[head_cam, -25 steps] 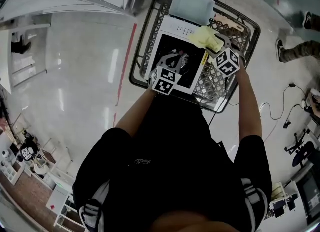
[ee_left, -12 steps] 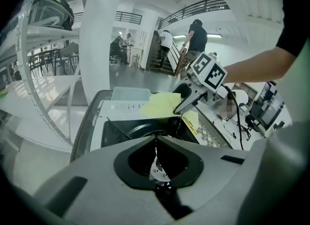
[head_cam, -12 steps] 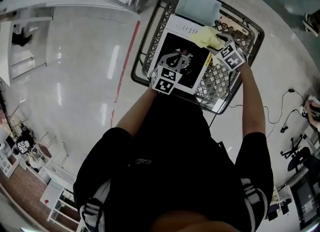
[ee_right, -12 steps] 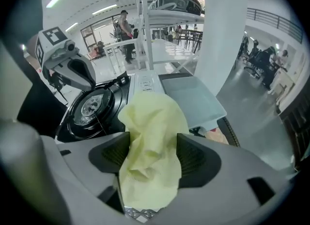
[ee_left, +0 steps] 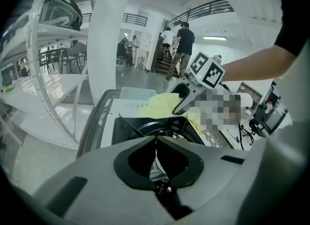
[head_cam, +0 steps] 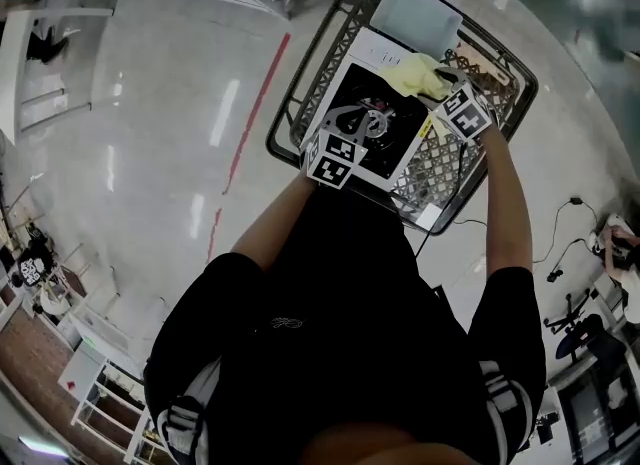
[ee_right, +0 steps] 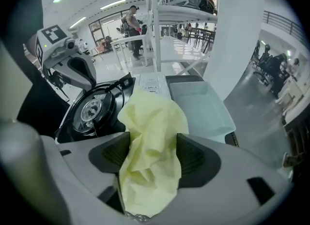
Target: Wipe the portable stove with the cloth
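The portable stove, white-framed with a black top and a round burner, lies in a wire cart. A crumpled yellow cloth rests on its far right corner. My right gripper is shut on the cloth, which bulges out between its pads. My left gripper is at the stove's near edge, jaws shut. In the left gripper view only a pale sliver shows in the slit, and the stove and the right gripper lie beyond it.
The wire cart encloses the stove on all sides. A translucent plastic bin lies in the cart just past the stove. A red line runs along the glossy floor on the left. White shelving and people stand farther off.
My right gripper has slid a little with the cloth over the stove's far right corner and sunk slightly. My left gripper has shifted slightly at the near edge, still shut.
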The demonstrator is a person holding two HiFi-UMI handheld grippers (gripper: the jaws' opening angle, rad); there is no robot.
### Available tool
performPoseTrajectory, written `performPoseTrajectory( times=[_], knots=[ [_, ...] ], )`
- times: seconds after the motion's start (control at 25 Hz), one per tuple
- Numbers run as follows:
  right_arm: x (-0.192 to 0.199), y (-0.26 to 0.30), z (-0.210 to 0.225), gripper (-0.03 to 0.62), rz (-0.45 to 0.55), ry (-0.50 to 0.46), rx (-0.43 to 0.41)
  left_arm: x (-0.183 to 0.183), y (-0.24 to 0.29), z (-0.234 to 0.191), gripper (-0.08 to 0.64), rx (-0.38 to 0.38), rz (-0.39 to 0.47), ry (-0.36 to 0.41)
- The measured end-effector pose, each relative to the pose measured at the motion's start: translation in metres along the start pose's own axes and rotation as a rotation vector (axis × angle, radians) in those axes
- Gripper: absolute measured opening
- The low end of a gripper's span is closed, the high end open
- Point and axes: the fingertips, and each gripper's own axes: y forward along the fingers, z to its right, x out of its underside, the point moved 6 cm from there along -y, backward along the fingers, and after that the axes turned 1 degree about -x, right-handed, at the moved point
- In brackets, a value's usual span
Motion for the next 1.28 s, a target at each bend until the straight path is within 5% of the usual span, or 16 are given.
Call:
performPoseTrajectory(
  times=[1.28],
  knots=[
    [-0.078,0.038,-0.005,0.304,0.019,-0.010,-0.012,0.026,-0.037,-0.039,0.021,-0.078,0.026,-0.092]
  ],
)
